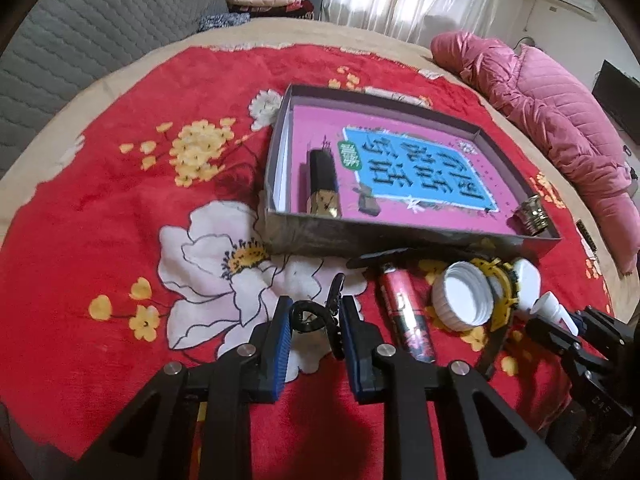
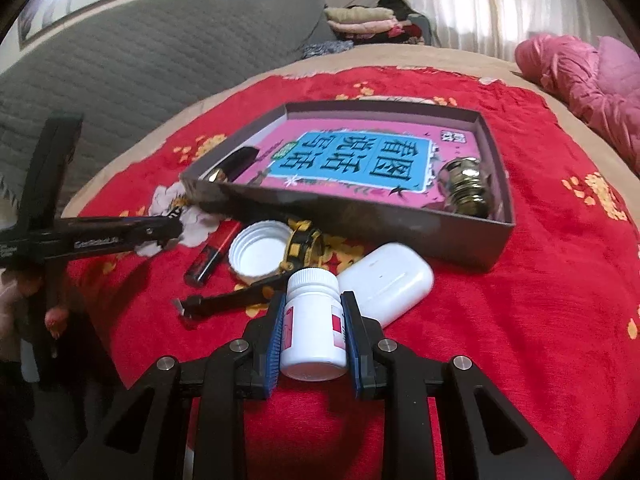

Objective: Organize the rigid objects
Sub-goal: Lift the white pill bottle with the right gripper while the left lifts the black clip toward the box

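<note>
The grey box (image 2: 400, 236) serves as landmark. In the right wrist view its near wall hides the lower part of the black lipstick tube (image 2: 236, 166) lying inside at the left end. In front of that wall, the yellow-and-black watch (image 2: 304, 246) is partly covered by the white pill bottle (image 2: 314, 320). In the left wrist view, right of the box, the white case (image 1: 524, 276) shows only a sliver behind the watch (image 1: 504, 296). What the small black clip (image 1: 316, 316) is exactly stays unclear.

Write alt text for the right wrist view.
The right gripper clamps a white pill bottle above a red floral blanket. Ahead, an open box holds a book and a brass bottle.
</note>
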A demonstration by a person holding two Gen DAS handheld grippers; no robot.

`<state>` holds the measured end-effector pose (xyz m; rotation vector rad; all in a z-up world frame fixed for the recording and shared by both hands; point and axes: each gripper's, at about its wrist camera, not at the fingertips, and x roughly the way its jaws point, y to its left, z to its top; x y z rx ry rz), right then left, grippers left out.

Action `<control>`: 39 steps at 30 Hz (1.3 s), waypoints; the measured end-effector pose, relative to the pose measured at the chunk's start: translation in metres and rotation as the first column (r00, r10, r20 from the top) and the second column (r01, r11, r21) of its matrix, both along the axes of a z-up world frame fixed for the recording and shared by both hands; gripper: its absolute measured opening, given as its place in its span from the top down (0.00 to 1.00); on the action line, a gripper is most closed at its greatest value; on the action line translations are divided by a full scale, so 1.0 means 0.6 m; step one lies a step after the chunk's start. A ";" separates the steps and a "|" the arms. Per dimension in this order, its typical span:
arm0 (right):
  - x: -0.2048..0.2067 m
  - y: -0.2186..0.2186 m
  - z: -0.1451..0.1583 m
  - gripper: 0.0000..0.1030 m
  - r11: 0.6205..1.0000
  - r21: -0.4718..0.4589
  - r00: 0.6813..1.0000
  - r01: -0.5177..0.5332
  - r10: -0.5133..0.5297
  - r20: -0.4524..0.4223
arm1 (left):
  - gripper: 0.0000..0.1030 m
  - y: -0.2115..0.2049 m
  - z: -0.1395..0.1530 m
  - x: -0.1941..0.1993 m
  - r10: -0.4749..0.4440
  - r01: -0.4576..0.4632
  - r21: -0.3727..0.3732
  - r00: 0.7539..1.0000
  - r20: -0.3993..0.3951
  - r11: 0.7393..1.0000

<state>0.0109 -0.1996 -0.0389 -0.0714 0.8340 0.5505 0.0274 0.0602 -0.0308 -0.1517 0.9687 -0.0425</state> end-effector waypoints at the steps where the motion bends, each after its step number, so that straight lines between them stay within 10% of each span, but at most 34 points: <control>1: 0.000 0.000 0.001 0.74 1.000 0.003 1.000 0.004 -0.004 0.002 | 0.77 -0.001 0.004 -0.001 -0.003 0.003 0.001 1.000 0.008 1.000; 39: 0.056 0.007 0.054 0.74 0.988 0.113 0.983 0.104 -0.119 0.140 | 0.77 -0.054 0.069 0.039 -0.010 0.009 0.015 0.994 0.105 1.000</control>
